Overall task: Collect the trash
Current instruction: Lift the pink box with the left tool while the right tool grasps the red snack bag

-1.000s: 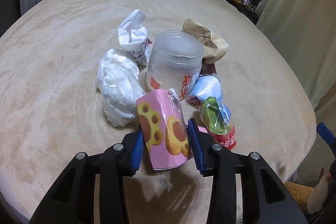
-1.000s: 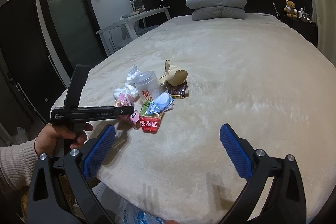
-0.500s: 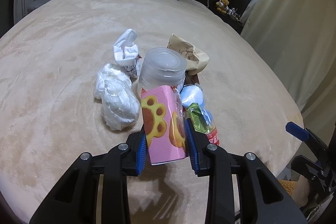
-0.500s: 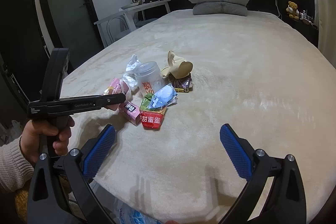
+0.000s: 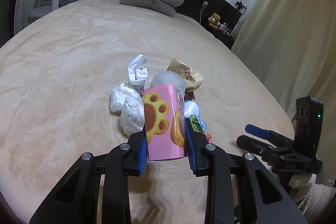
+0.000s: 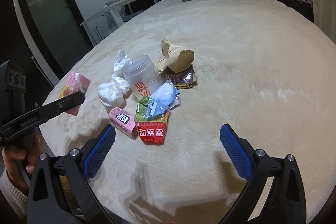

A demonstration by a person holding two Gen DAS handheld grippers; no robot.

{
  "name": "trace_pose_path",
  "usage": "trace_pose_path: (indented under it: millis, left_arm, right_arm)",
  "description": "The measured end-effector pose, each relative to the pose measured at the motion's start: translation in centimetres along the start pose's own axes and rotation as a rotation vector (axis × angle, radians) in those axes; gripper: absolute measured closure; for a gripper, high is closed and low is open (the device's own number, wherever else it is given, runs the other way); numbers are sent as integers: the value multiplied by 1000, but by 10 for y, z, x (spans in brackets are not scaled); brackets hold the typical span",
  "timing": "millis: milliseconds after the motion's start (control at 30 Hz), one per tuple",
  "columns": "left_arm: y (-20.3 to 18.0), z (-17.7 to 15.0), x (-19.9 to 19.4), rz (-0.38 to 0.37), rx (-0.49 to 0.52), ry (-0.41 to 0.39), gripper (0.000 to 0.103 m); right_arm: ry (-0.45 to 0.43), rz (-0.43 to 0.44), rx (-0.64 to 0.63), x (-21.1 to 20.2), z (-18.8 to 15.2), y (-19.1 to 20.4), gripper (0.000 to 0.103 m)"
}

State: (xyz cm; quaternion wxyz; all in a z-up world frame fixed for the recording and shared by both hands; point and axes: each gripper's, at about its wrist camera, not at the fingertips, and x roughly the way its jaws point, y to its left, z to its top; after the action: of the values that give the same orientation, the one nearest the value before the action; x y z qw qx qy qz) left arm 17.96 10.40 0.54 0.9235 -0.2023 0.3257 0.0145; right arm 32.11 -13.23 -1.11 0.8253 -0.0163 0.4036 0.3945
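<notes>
The left gripper [image 5: 166,140] is clamped on a pink paw-print paper carton [image 5: 162,121], its blue pads pressed flat against the two sides, and compared with a second ago the jaws have drawn in from a looser hold to a firm squeeze while the carton has come up off the beige plush bedspread [image 5: 63,81]. In the right wrist view the carton [image 6: 76,85] now hangs at about nine o'clock from the heap, clear of the blanket and apart from the other litter. That means one piece is secured and, by my judgement, ready to be carried to wherever the rubbish goes; no bin shows clearly in either view. The right gripper [image 6: 168,146] has come nearer to the heap, its jaws wide apart with nothing between them, the pile lying at twelve o'clock just beyond its tips. Still on the bedspread sit a frosted clear plastic jar [image 6: 142,77], crumpled white tissue [image 6: 112,91] at its eight o'clock, a small pink box [image 6: 122,122], a red and green snack packet [image 6: 153,121] with a light blue wrapper [image 6: 164,98] on top, and a tan paper bag [image 6: 176,58] at the jar's two o'clock. Most of the collecting therefore remains to be done.
</notes>
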Motion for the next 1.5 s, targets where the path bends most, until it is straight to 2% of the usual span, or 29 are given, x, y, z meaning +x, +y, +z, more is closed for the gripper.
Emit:
trace_pose_path:
  millis: [167, 333, 533, 633, 800, 1133, 1500]
  left_arm:
    - [5, -2, -13, -16, 4, -18, 73]
    - [8, -2, -23, -31, 7, -35, 73]
    - [14, -1, -30, -46, -6, -48, 73]
    - [16, 0, -31, -48, -12, -50, 73]
    - [18, 1, -31, -49, -17, -52, 73]
    - [17, 1, -33, -46, -4, -54, 73]
    - [6, -7, -36, -48, 12, -68, 73]
  right_arm:
    - [30, 20, 56, 21, 4, -1, 6]
    - [58, 16, 48, 41, 5, 7, 15]
    - [65, 19, 47, 61, 9, 13, 19]
    - [66, 15, 37, 68, 13, 16, 34]
    - [84, 11, 16, 76, 13, 19, 50]
    - [50, 1, -20, 63, 8, 24, 52]
    - [-7, -8, -20, 21, -3, 17, 52]
